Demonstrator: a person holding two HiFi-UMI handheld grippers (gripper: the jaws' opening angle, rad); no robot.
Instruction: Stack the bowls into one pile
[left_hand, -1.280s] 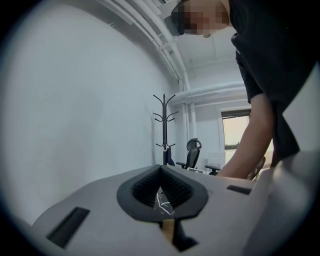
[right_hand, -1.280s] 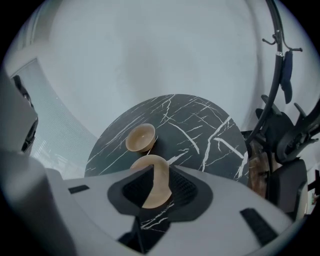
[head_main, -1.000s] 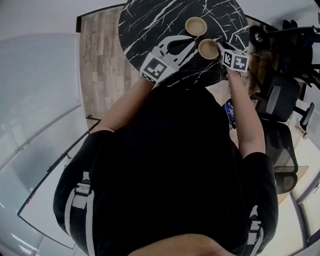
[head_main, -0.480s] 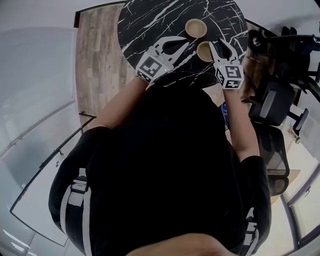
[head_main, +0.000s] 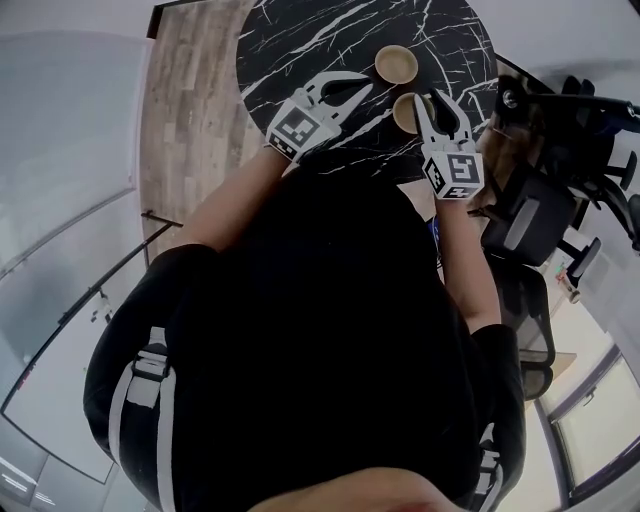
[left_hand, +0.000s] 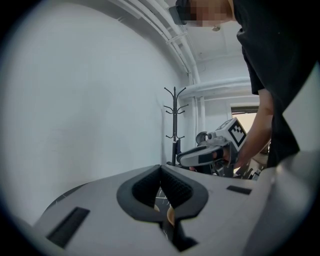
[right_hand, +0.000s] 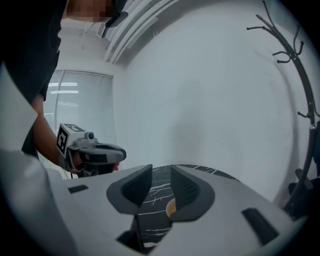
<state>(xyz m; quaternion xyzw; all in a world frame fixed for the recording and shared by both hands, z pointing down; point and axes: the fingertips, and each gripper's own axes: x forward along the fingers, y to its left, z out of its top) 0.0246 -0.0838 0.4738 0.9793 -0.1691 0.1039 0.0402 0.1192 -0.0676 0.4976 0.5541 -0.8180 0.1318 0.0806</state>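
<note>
Left tool (head_main: 366, 80): clenched, its two tips meeting, with nothing between the pads; it is held over the bench (head_main: 300, 40) and points across it.
Right tool (head_main: 436, 100): released; the jaws stand apart and have just been closing, and nothing is pressed between them. Through the gap only black marble and a tan sliver of a bowl show.
Near bowl (head_main: 404, 110): upright on the bench, just beside the right tool's left finger (head_main: 424, 118) and partly hidden by it from above. The pads do not touch it.
Far bowl (head_main: 396, 64): upright on the bench, just past the left tool's tips and a little to their right, and beyond the right tool's tips.
Bowls together: side by side, close but apart, neither sitting in the other.
Tools together: near each other over the same side of the bench, each seen from the other's camera as a grey body with a marker cube, a hand around it.
Coat stand (left_hand: 175, 125): black, standing beyond the left tool, against the white wall.
</note>
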